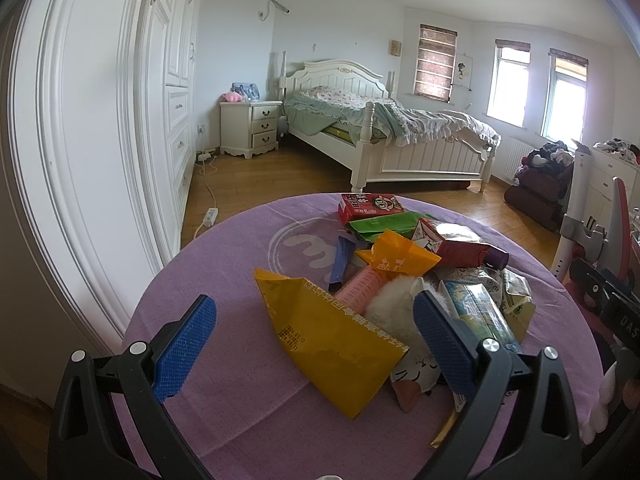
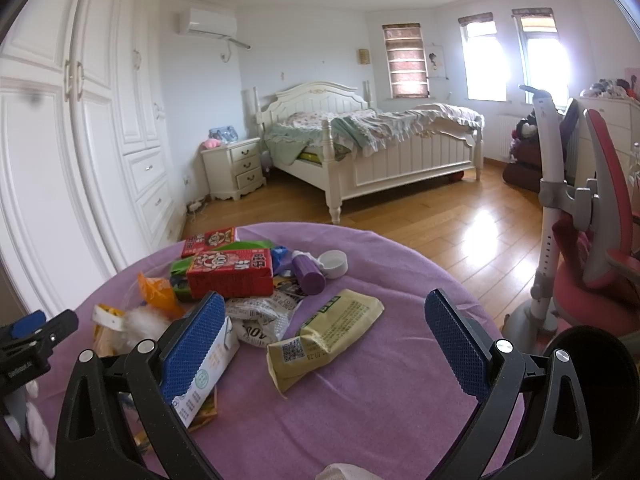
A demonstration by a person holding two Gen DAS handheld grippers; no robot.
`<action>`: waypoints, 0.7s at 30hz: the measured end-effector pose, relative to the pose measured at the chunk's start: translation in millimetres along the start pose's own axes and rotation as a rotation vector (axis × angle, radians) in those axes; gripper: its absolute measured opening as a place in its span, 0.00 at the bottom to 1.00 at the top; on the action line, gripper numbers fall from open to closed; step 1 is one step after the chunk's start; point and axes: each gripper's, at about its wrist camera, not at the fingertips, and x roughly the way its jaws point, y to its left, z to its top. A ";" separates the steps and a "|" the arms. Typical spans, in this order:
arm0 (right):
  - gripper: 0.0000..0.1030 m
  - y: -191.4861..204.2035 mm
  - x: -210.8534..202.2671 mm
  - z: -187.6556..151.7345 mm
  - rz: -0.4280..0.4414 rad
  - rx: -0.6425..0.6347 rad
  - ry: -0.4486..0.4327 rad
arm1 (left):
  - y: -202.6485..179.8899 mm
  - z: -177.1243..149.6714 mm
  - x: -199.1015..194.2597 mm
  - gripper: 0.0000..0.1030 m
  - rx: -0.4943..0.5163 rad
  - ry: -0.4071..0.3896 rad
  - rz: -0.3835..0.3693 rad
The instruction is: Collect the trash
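A heap of trash lies on a round table with a purple cloth [image 1: 224, 264]. My left gripper [image 1: 316, 344] is open, its jaws wide on either side of a yellow snack bag [image 1: 332, 344]. Behind the bag lie a pink ribbed tube [image 1: 360, 286], an orange wrapper [image 1: 396, 258], a green wrapper [image 1: 380, 226] and red cartons [image 1: 368, 204]. My right gripper [image 2: 324, 344] is open over a pale green wrapper [image 2: 328, 336] on the cloth [image 2: 380, 400]. A red carton [image 2: 230, 274], a purple bottle [image 2: 308, 276] and its white cap [image 2: 332, 264] lie beyond.
A black bin [image 2: 592, 392] stands at the table's right edge. A red desk chair [image 2: 596, 216] is to the right. A white wardrobe [image 1: 100, 140] lines the left wall. A bed [image 1: 380, 128] and a nightstand [image 1: 250, 128] stand across the wooden floor.
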 end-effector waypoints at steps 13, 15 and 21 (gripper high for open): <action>0.96 4.1 16.9 5.9 0.038 -0.004 0.074 | 30.1 -1.5 3.3 0.95 -0.142 0.041 -0.230; 0.96 8.5 25.3 14.0 0.071 -0.020 0.135 | 38.9 -3.4 4.0 0.95 -0.165 0.066 -0.310; 0.96 71.0 74.8 89.1 0.238 -0.122 0.313 | 28.6 1.2 12.6 0.95 -0.052 0.119 -0.364</action>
